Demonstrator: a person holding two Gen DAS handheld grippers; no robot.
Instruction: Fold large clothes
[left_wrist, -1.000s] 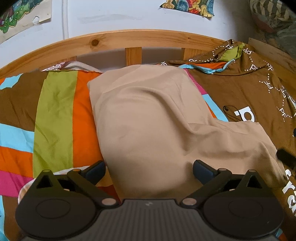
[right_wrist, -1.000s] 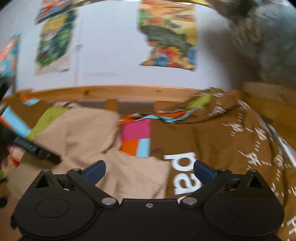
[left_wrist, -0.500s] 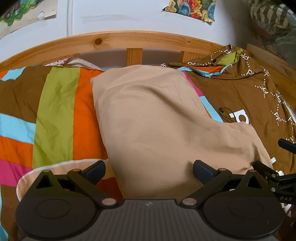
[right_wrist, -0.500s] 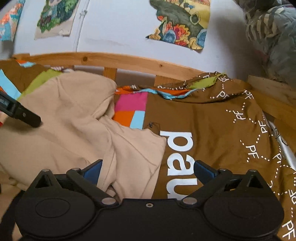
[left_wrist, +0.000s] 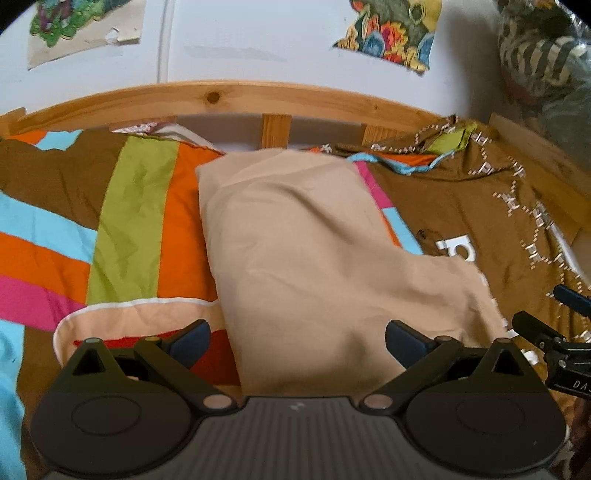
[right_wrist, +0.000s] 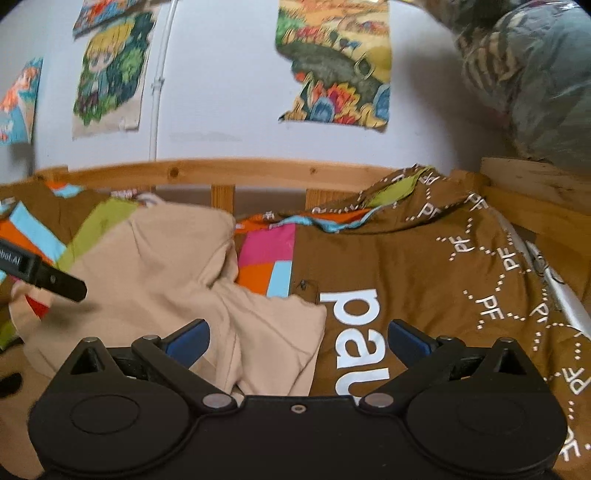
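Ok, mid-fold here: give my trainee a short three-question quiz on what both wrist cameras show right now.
1. True or false: the left gripper is clamped on the beige garment.
2. What white letters show on the brown duvet cover just past the right gripper?
3. The beige garment lies: A) hung over the wooden bed rail B) on the duvet cover C) on the floor.

Key: 1 false, both grippers are open and empty; 2 "pau"; 3 B.
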